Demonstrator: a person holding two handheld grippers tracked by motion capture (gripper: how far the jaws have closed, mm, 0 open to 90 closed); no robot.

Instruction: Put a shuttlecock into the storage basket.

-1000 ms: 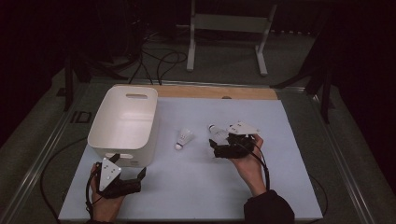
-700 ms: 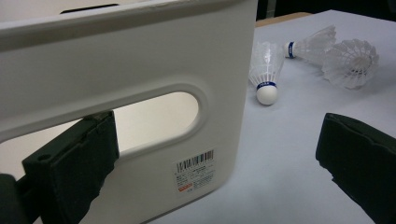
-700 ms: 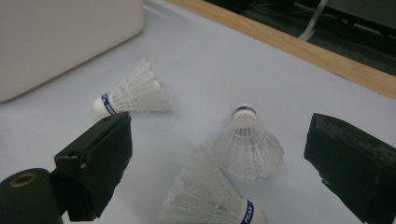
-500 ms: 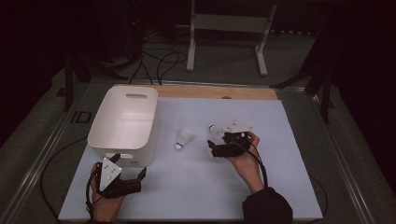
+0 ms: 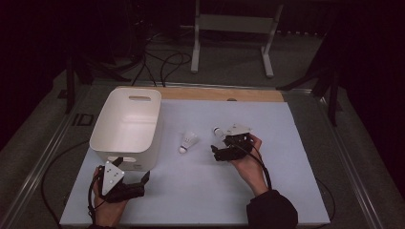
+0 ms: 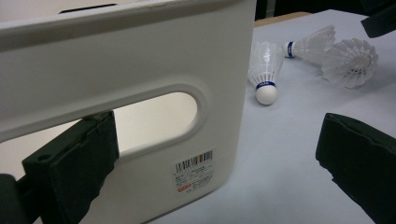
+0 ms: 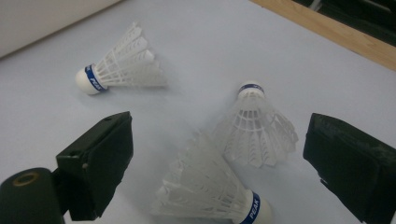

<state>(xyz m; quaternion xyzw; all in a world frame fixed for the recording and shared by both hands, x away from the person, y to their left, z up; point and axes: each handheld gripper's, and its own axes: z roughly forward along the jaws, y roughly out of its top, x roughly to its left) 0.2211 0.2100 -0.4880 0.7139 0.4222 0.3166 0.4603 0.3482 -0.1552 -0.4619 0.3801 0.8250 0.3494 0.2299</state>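
Dim room, pale desk: right claw gaped wide over two shuttlecocks, probably closing next; left claw wide by the bin.

Dim lab or studio: taped-off table, floor cables, metal stand.
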